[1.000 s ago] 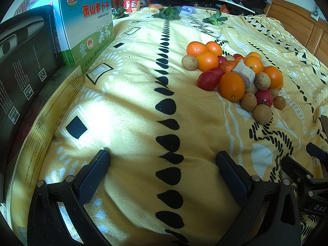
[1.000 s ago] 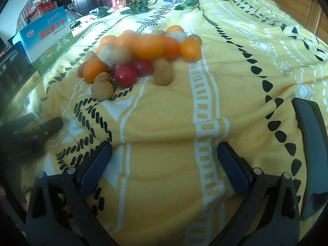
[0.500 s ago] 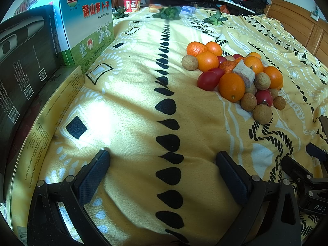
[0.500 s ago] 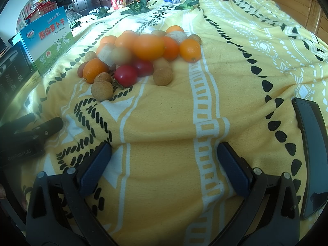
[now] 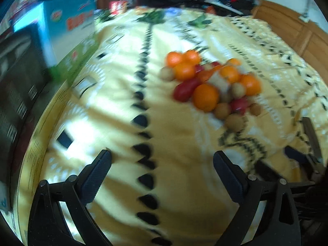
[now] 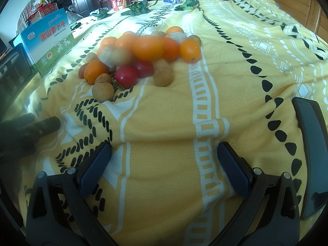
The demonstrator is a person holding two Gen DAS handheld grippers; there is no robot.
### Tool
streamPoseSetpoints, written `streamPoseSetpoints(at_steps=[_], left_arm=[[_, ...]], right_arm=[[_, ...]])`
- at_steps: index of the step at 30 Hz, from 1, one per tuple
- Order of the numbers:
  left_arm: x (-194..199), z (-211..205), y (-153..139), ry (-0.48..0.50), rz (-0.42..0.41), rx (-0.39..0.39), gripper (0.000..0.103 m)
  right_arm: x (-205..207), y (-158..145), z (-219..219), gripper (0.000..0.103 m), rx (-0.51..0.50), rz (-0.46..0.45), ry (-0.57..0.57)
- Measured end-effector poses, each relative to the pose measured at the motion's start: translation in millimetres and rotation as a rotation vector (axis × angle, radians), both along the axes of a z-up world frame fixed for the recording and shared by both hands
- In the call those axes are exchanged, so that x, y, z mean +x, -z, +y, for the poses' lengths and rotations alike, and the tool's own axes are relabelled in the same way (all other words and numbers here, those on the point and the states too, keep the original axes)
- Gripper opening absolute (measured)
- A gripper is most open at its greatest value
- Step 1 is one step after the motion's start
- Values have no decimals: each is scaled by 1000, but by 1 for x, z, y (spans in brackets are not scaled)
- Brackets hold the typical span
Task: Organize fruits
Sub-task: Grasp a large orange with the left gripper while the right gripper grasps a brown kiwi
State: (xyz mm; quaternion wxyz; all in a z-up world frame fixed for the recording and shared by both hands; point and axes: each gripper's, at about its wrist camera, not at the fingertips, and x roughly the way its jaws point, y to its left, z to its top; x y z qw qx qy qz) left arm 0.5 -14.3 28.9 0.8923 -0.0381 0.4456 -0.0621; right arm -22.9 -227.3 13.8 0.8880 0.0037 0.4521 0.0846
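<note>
A pile of fruit [image 6: 141,55] lies on a yellow patterned bedspread [image 6: 164,123]: oranges [image 6: 148,48], red tomatoes [image 6: 126,76] and brown longans [image 6: 102,91]. The same pile shows blurred in the left wrist view [image 5: 211,86]. My left gripper [image 5: 162,164] is open and empty, well short of the pile. My right gripper [image 6: 164,157] is open and empty, also short of the pile. The left gripper's tip shows at the left of the right wrist view [image 6: 41,126].
A blue and green box [image 6: 49,41] and a black box [image 6: 14,71] stand at the bed's left edge. A dark phone [image 6: 311,143] lies at the right. Green leaves [image 6: 137,8] and clutter lie at the far end, with a wooden headboard [image 5: 297,32] to the right.
The left wrist view has turned blurry and the scene has shifted: the left gripper has begun to move. The right gripper has not moved.
</note>
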Motion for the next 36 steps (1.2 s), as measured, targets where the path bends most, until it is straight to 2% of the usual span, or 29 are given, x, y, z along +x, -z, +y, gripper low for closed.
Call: streamPoseSetpoints(at_steps=[1,4,7,8,13,18,19,20,22,27,31,34,36], left_arm=[[5,-4,-3,18,2,-26,88],[24,-18,-11,68,23,-95,71],[46,-28,-10,92,63,-146,55],[52,-30,-9,93,67,-160,53],[75,-32,-2,47,105,-222,52],[85,-36,8,41,116,-221,52],[87,-36,7,39,113,-219,46],[87,-36,6,39,109,-219,45],[86,-34,3,36,104,-202,36],[66,-17,-10,40,79,-184,36],[41,3,-22,38,41,-186,36],[27,12,-30,30,17,-166,36],[22,16,-33,23,7,-166,36]], right_arm=[[0,-1,0,103,2,0,0],[0,-2,-3,103,10,-1,-1],[2,-1,-2,103,15,0,-2],[2,-1,-2,103,16,0,-2],[1,-1,-2,103,20,0,-3],[1,-1,-2,103,20,1,-3],[2,-1,-1,103,18,1,-3],[2,-1,-1,103,18,2,-3],[1,-2,-1,103,18,3,-3],[-6,-10,-10,102,87,-10,-2],[-10,-30,-8,81,129,-22,-44],[-7,-52,5,76,172,-57,-97],[2,-57,17,66,202,-42,-144]])
